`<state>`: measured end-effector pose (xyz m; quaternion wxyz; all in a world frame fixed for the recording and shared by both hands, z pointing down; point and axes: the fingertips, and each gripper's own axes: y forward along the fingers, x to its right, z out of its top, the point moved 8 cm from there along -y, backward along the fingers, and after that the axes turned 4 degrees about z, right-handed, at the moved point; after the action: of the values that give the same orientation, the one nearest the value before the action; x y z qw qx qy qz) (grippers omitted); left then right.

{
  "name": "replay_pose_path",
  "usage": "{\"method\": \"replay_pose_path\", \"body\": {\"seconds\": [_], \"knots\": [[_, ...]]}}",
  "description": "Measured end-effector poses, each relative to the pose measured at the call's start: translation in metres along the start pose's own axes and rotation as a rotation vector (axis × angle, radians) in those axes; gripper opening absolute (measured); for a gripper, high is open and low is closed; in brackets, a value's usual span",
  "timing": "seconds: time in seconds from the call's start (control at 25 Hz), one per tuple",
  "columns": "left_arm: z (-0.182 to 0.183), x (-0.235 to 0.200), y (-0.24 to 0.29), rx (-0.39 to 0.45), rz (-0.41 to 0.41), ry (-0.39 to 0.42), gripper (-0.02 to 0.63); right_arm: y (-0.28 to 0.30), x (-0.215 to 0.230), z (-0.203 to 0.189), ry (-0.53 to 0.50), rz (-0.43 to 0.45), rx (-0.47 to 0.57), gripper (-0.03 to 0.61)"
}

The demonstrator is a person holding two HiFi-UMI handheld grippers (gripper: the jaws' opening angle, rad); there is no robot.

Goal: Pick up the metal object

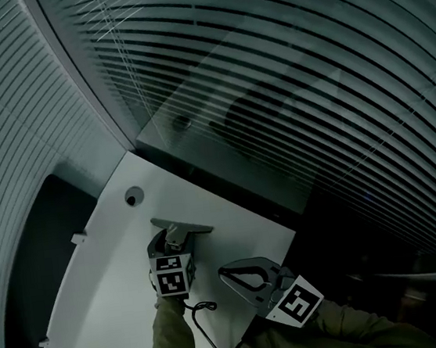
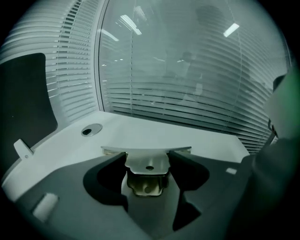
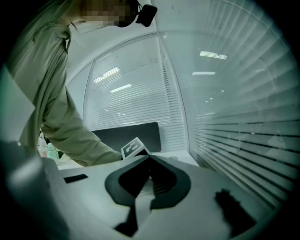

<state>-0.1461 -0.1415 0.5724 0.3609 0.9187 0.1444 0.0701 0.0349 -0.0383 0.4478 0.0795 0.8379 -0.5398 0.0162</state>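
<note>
The metal object (image 1: 184,228) is a T-shaped bracket lying on the white table (image 1: 115,300), with its long bar away from me. My left gripper (image 1: 176,237) reaches over its near end. In the left gripper view the bracket's plate (image 2: 147,165) sits between the two open jaws of the left gripper (image 2: 147,158), and its bar (image 2: 183,150) runs across just beyond the tips. My right gripper (image 1: 224,272) hovers to the right of the left one, pointing left. In its own view the right gripper (image 3: 150,158) has its jaws closed together on nothing.
A round cable hole (image 1: 133,197) sits in the table beyond the bracket. Glass with blinds (image 1: 287,98) borders the far table edge. A dark panel (image 1: 47,261) stands along the left side. A thin cable (image 1: 203,311) trails by my left sleeve.
</note>
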Motion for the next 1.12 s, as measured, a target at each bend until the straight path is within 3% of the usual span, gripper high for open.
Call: {"method": "replay_pose_path", "body": {"seconds": [0.36, 0.56, 0.76, 1.12], "knots": [[0.001, 0.001, -0.001, -0.002, 0.005, 0.011, 0.291, 0.004, 0.003, -0.002, 0.003, -0.002, -0.029, 0.005], [-0.002, 0.002, -0.015, 0.017, -0.008, -0.025, 0.291, 0.002, 0.001, 0.0, 0.002, -0.009, -0.028, 0.005], [0.006, -0.002, -0.047, 0.136, 0.018, -0.038, 0.291, 0.0, 0.0, 0.001, -0.019, -0.004, -0.01, 0.005], [0.022, 0.015, -0.148, 0.446, 0.099, 0.1, 0.291, 0.003, -0.012, 0.032, -0.074, 0.014, 0.065, 0.005]]}}
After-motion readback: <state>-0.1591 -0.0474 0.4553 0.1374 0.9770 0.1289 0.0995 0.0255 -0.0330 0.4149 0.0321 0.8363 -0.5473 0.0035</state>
